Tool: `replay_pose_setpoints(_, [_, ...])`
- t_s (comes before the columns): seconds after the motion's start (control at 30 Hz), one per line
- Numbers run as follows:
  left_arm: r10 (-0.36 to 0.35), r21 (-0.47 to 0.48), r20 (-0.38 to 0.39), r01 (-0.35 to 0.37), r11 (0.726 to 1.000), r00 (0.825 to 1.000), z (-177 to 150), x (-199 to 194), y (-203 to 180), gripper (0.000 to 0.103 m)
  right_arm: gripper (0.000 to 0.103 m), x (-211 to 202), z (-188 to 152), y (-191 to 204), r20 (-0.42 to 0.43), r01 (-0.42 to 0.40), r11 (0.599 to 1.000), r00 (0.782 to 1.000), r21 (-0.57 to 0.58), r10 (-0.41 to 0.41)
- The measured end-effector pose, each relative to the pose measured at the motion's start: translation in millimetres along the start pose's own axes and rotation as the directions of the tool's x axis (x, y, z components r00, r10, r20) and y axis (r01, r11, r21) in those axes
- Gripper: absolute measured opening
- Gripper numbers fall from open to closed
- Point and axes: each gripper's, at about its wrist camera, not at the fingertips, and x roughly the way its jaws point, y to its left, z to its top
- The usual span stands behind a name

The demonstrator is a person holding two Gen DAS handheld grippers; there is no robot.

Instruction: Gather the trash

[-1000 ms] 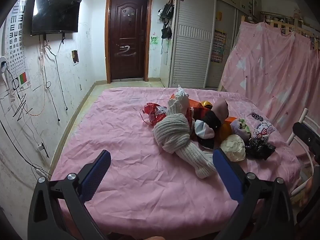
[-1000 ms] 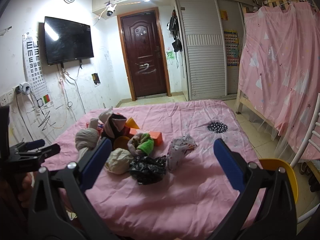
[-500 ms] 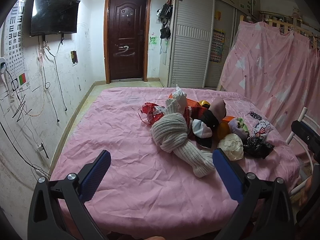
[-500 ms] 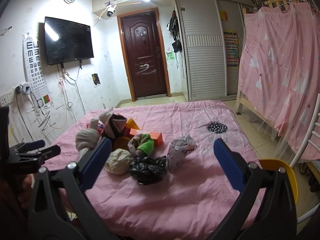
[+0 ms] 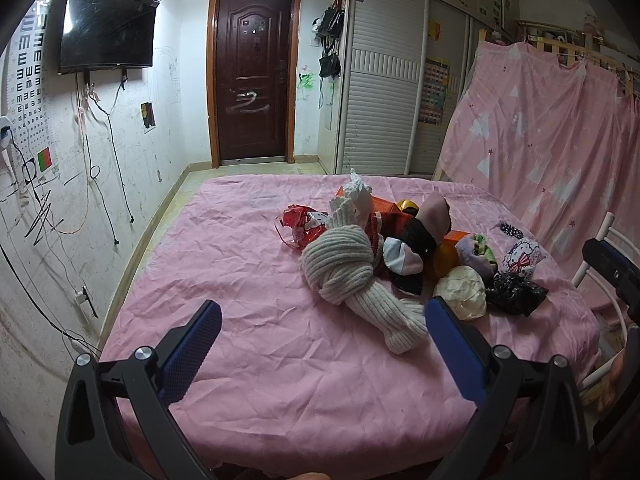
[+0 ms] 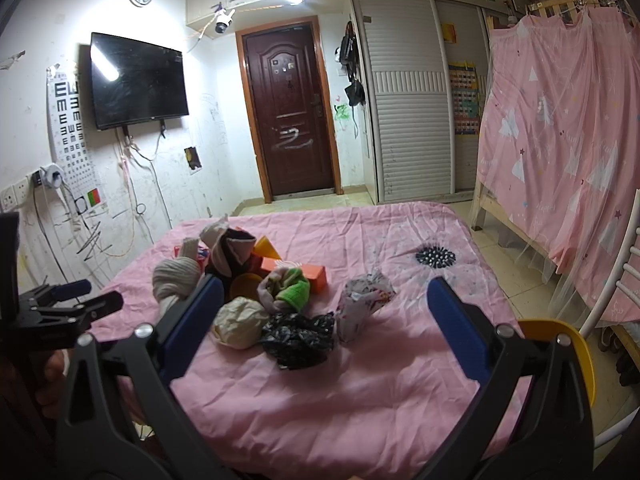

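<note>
A pink bed (image 5: 248, 320) carries a heap of trash (image 6: 296, 332) and knotted socks (image 5: 352, 272) near its middle. The left gripper (image 5: 320, 344) and right gripper (image 6: 326, 316) hover empty, jaws spread wide. Items overlap, lower ones half hidden.

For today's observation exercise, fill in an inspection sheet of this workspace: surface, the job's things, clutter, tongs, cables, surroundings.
Surface: pink bedsheet, wrinkled, covering the bed.
Job's things: cream crumpled paper ball, black crumpled plastic bag and printed wrapper lie close together; red foil wrapper at the heap's far side.
Clutter: knotted cream knit garment, orange box, green and grey cloth bundle, heaped together.
Tongs: left tongs and right tongs both open, holding nothing, above the near part of the bed.
Cables: loose wires hang down the wall under the TV.
Surroundings: brown door, white wardrobe, pink curtain.
</note>
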Motion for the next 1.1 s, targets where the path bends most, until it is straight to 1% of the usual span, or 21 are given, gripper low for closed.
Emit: replay_pose_setpoints(1.1, [0.001, 0.003, -0.001, -0.001, 1.000, 1.000, -1.3, -2.5, -1.5, 0.094, 0.098, -0.7, -0.1, 0.6, 0.002, 0.002, 1.000, 1.000, -0.005, -0.002])
